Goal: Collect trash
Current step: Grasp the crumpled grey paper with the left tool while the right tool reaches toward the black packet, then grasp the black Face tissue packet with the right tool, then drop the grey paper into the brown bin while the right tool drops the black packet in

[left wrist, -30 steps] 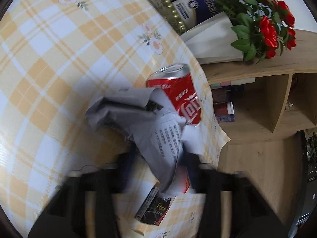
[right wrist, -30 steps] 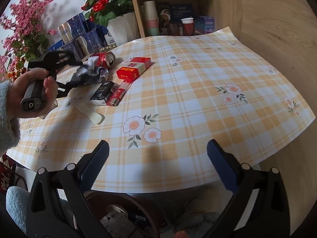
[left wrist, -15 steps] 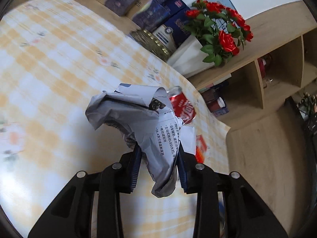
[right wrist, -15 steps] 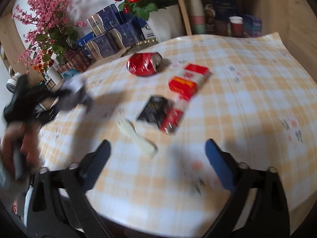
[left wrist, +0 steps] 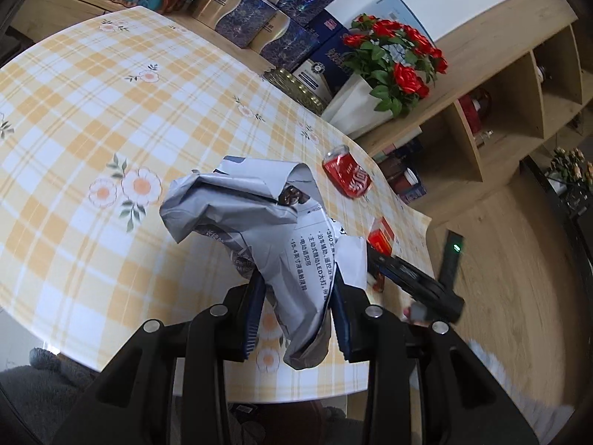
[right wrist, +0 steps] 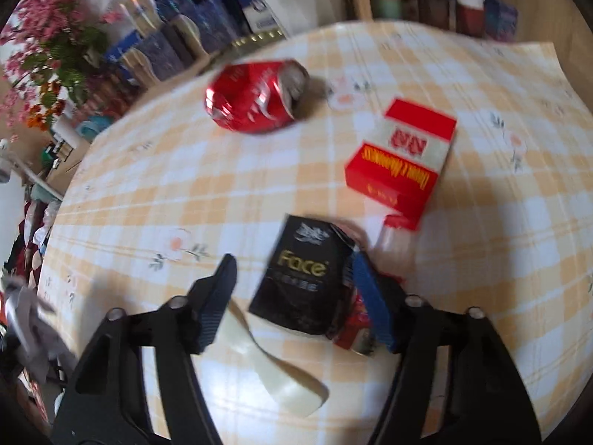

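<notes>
Crumpled grey paper (left wrist: 259, 230), light and floppy, is pinched at its lower tail by the left gripper (left wrist: 296, 319) above the tabletop's near edge. The black packet (right wrist: 300, 278), thin card and easily crushed, is best taken across its long sides; it sits between the right gripper's (right wrist: 292, 296) closing fingers, not clearly squeezed yet. Plenty of bare tablecloth (right wrist: 148, 193) is left toward the can (right wrist: 255, 98).

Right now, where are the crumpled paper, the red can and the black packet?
crumpled paper (left wrist: 259, 218), left wrist view, on its grey creased middle.
red can (right wrist: 255, 100), right wrist view, on its side wall.
black packet (right wrist: 302, 274), right wrist view, on its printed front face.
</notes>
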